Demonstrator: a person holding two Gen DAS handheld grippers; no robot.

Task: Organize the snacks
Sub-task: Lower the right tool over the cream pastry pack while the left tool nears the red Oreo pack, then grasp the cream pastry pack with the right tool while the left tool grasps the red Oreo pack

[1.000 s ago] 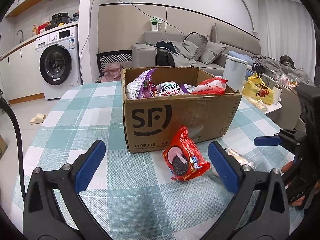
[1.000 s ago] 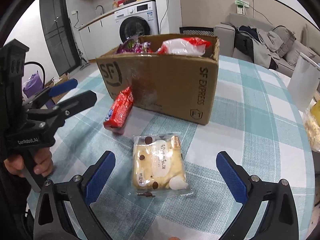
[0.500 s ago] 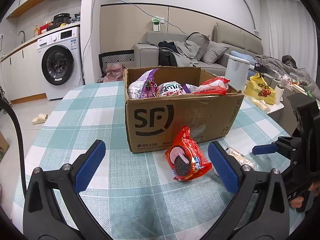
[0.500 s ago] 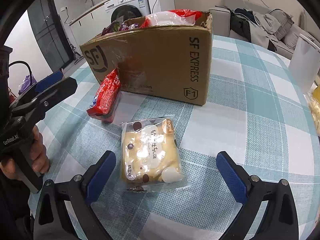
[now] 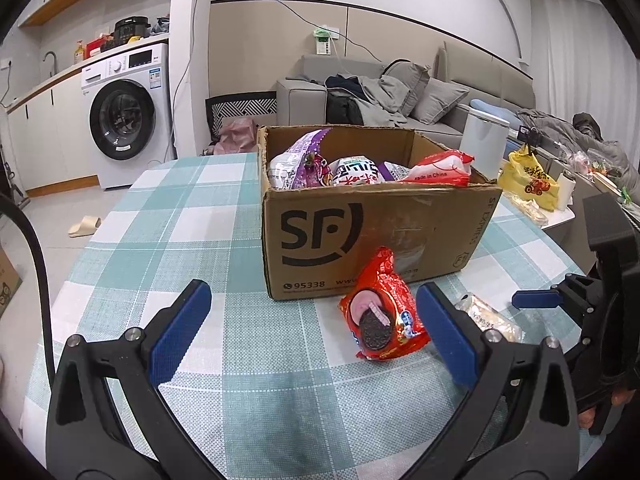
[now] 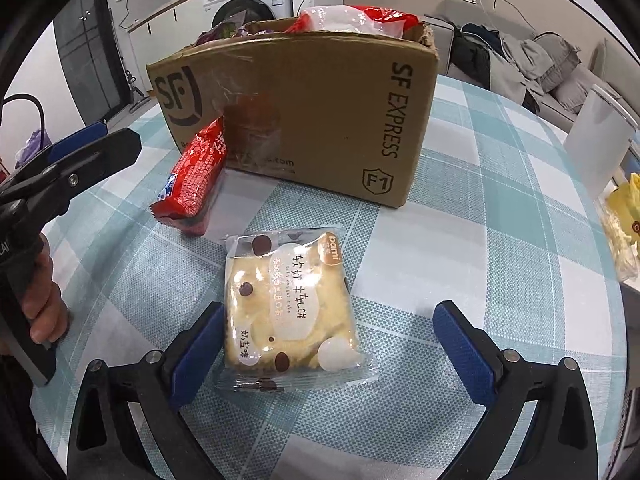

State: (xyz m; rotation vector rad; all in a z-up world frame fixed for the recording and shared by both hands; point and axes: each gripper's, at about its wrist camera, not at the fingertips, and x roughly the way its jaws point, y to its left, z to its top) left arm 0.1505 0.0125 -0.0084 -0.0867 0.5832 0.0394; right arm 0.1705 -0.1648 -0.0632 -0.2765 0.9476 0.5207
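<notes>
Since your right tool (image 6: 326, 344) straddles the cake (image 6: 290, 312), spread, the box (image 6: 304, 112) waits; left tool (image 5: 312, 328) spread too.

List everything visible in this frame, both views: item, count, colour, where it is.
box: 1, brown cardboard, on the table, holding several snack bags
cookie pack: 1, red, leaning on the box front
cake pack: 1, clear wrap with yellow cake, flat on the table by the box corner
tablecloth: 1, teal and white check
washer: 1, white, far left
sofa: 1, grey, piled with clothes
yellow bag: 1, on a side table at right
left claw: open, blue pads, cookie pack near its right pad
right claw: open, blue pads, around the cake pack's near end
hand: 1, gripping the left handle
</notes>
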